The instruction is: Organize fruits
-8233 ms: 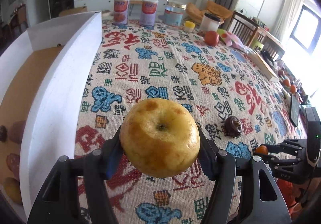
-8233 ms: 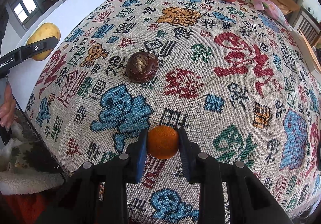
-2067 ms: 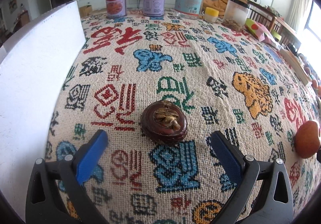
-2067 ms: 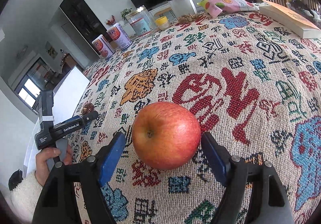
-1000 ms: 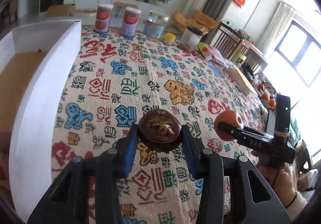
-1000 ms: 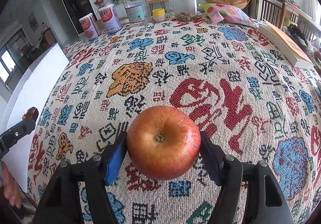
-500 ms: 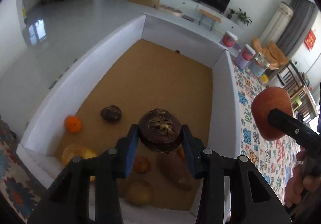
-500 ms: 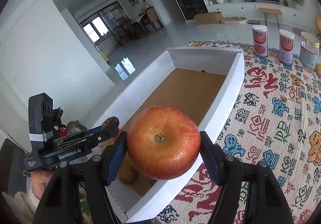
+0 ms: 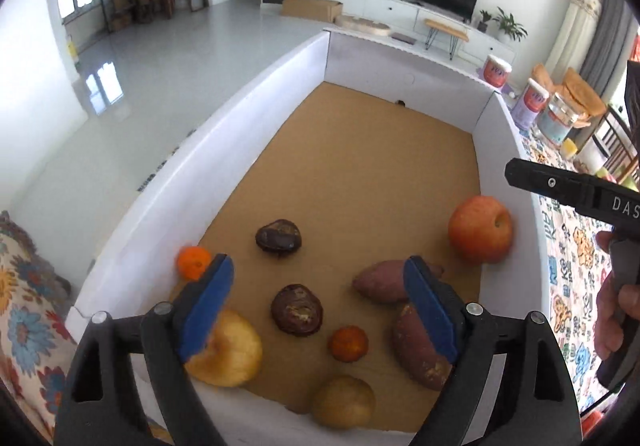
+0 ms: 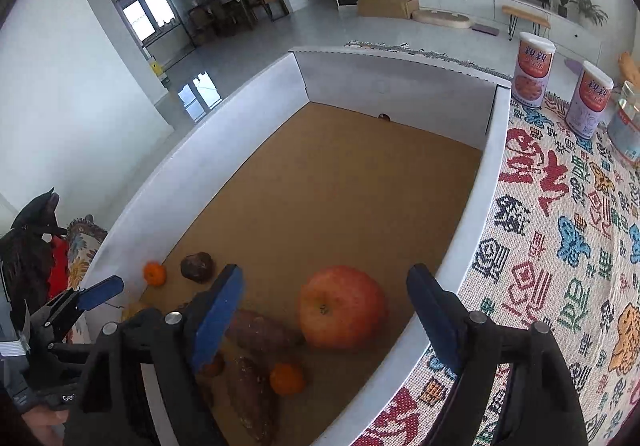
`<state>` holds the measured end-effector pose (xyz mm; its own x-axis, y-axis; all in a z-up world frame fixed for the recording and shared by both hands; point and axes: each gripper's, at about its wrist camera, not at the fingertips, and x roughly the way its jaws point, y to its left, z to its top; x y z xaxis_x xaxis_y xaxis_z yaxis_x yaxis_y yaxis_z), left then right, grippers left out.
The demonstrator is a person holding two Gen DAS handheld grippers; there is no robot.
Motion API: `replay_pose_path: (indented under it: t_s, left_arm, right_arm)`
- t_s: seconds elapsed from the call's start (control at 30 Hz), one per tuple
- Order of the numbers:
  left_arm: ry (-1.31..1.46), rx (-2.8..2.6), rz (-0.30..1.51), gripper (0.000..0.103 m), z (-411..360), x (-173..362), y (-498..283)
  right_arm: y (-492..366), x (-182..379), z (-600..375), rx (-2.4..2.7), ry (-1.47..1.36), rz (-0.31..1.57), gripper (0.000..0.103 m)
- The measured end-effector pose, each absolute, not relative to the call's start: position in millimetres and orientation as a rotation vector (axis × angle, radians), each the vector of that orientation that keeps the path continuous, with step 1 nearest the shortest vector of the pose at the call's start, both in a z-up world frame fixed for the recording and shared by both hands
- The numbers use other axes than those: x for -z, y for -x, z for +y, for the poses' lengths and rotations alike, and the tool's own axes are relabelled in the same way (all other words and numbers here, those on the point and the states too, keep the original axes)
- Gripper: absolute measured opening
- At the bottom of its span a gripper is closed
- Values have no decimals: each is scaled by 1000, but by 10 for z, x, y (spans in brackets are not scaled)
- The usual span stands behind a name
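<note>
Both grippers, left [image 9: 316,302] & right [image 10: 324,310], have just opened, fingers empty; apple [image 10: 342,306] & mangosteen [image 9: 297,310] lie in box [image 9: 224,150]. Risk: apple rolls, bruising against the sweet potatoes [image 10: 260,330].

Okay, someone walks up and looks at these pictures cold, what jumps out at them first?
Probably the red apple, lying on the brown floor of the white box against its right wall, under the right gripper. Its jaws have just opened. Then the left gripper, open too, above a dark brown fruit.
</note>
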<state>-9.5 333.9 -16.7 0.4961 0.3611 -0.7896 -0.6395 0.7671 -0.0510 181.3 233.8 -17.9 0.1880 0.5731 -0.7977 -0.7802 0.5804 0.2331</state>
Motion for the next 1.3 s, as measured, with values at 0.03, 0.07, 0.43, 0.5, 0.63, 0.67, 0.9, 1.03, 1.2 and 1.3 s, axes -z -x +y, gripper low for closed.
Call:
replay_pose_path:
  t_s: [0.03,0.07,0.43,0.5,0.63,0.67,0.9,1.03,1.2,1.3]
  left_arm:
    - [319,-642,838,93,3260,99,107]
    - [272,-665,810,97,3183,17,121]
    - [257,-741,765,102,2876,-301,393]
    - [278,-758,797,102,2917,-277,429]
    - [288,-780,845,102,2984,-228,500]
    - [285,-786,847,102,2991,-229,532]
    - [304,-788,869,102,3060,-219,598]
    - [318,-786,886,102,3106,-212,630]
    - [325,-778,881,102,3125,-231,663]
    - [321,-764,885,102,3120,-246,663]
  right_arm:
    - [-1814,97,2280,-960,230,980,86]
    - [-1809,-2,2232,-954,223,961,87]
    - [-1061,-424,1577,-844,288,907,102]
    - [-934,-387,1546,-838,309,920,102]
    - [-748,-353,1576,-836,332,930,102]
    - [-700,-341,1602,-840,342,930,102]
    - [-526,-233,1798,-841,402,958,102]
    - [-471,-241,1833,-837,408,977,102]
    - [-410,-291,1835,-834,401,970,102]
    - [-396,-284,1845,-829,403,975,102]
